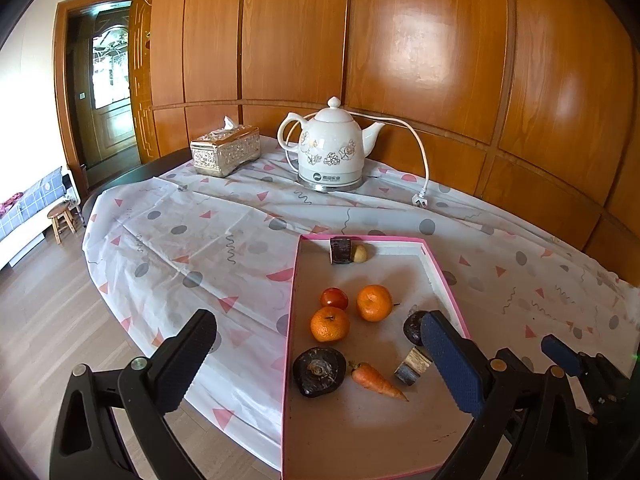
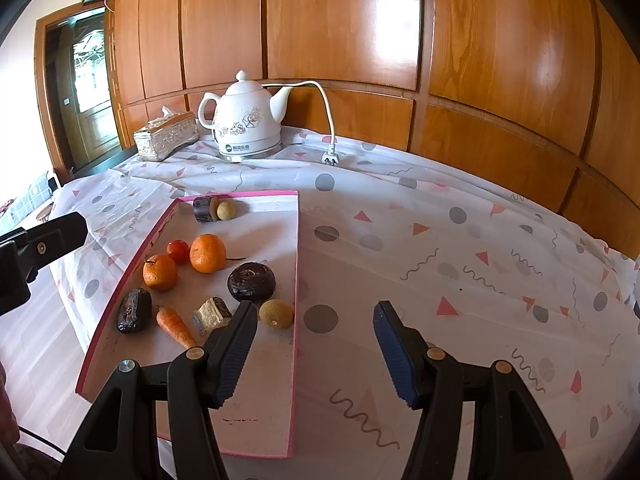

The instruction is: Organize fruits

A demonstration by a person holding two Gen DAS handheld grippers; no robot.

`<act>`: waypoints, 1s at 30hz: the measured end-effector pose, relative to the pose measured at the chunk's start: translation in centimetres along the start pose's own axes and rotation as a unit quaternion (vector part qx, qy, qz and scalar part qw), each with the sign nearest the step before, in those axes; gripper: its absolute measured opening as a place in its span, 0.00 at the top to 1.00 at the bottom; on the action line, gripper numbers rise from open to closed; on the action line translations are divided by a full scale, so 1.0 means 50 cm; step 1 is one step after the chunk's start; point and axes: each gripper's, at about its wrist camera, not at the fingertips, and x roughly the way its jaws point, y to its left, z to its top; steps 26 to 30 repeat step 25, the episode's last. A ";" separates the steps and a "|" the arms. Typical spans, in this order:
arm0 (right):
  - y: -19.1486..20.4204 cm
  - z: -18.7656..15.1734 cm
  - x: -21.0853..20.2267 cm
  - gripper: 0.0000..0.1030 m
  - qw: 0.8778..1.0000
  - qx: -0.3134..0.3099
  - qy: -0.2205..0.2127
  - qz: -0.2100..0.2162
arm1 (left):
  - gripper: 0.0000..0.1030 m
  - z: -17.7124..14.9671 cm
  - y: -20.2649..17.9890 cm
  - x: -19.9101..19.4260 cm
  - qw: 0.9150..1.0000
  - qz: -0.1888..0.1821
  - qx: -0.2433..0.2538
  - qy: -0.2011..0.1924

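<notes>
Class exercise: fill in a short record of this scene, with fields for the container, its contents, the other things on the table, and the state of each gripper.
Container: shallow pink-edged tray on a patterned tablecloth
Contents: two oranges, small tomato, carrot, several dark pieces
Behind tray: white kettle, unplugged plug, tissue box
Left hand-held gripper: open, empty
Right hand-held gripper: open, empty, over tray's right edge
</notes>
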 end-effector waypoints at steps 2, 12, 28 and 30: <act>0.000 0.000 0.001 0.40 1.000 0.000 0.000 0.000 | 0.00 0.000 0.000 0.000 1.000 0.002 0.000 0.000; 0.006 -0.001 0.012 0.40 1.000 -0.002 0.004 0.002 | 0.00 -0.001 0.000 0.010 1.000 0.000 -0.003 0.008; -0.003 -0.004 0.021 0.40 1.000 0.003 0.005 0.002 | 0.00 -0.004 -0.005 0.017 1.000 -0.008 0.002 0.006; -0.003 -0.004 0.021 0.40 1.000 0.003 0.005 0.002 | 0.00 -0.004 -0.005 0.017 1.000 -0.008 0.002 0.006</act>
